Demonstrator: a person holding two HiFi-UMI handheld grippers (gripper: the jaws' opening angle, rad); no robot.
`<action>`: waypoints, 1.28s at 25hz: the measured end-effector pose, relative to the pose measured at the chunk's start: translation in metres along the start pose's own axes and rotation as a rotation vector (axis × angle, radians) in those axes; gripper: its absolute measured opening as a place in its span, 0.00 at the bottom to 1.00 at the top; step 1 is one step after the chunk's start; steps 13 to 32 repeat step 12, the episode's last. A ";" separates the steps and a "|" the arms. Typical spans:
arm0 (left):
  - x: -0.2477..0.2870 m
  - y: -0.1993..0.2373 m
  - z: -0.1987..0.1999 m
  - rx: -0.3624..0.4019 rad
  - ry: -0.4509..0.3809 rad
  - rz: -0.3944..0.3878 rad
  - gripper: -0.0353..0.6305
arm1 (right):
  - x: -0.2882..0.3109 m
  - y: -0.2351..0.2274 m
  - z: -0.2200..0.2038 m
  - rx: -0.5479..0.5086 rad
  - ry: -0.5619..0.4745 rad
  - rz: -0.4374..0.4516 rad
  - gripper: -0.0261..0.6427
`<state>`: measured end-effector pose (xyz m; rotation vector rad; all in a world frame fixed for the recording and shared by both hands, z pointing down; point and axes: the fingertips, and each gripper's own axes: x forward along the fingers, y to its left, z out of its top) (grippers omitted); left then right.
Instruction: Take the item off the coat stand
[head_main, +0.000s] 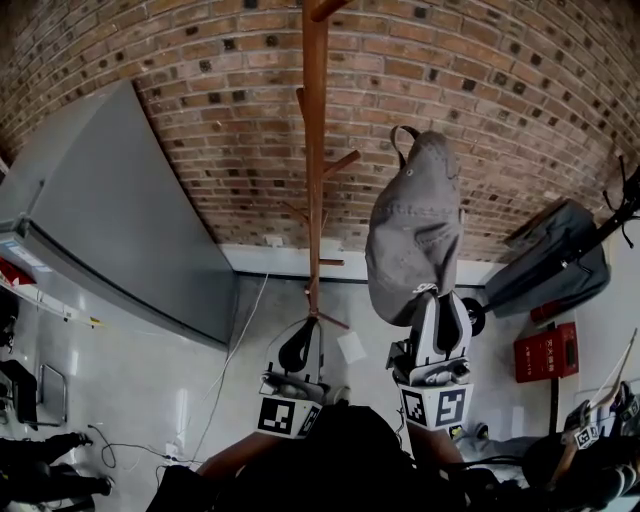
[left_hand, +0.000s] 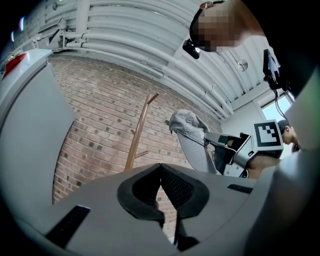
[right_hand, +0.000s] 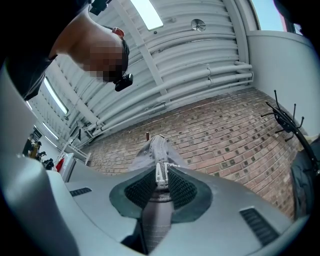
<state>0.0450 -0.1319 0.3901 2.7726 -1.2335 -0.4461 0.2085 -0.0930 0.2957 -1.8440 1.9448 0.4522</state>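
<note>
Brick wall (head_main: 480, 120) behind, and the grey cap (head_main: 415, 240) is clear of the wooden coat stand (head_main: 315, 150), out at three o'clock from its pole. It's soft and crumpled, strap loop at twelve. The stand's top is cut off. The right gripper (head_main: 437, 298) is clamped on the cap's lower edge. The left gripper (head_main: 303, 338) is closed and empty.

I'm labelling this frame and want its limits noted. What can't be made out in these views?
- Coat stand: in the head view the upper edge cuts off its top, and the left gripper partly hides its foot.
- Cap: in the head view the jaws of the right gripper, clamped on it, cover its lower end.
- Red box at the right: its print is too small to read in the head view.
</note>
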 end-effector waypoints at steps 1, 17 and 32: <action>0.000 -0.001 0.000 0.000 0.001 -0.002 0.08 | -0.001 0.000 0.000 0.000 0.000 -0.003 0.16; 0.002 -0.008 -0.003 0.002 0.007 -0.009 0.08 | -0.007 -0.004 0.001 0.000 0.005 -0.004 0.16; 0.002 -0.008 -0.003 0.002 0.007 -0.009 0.08 | -0.007 -0.004 0.001 0.000 0.005 -0.004 0.16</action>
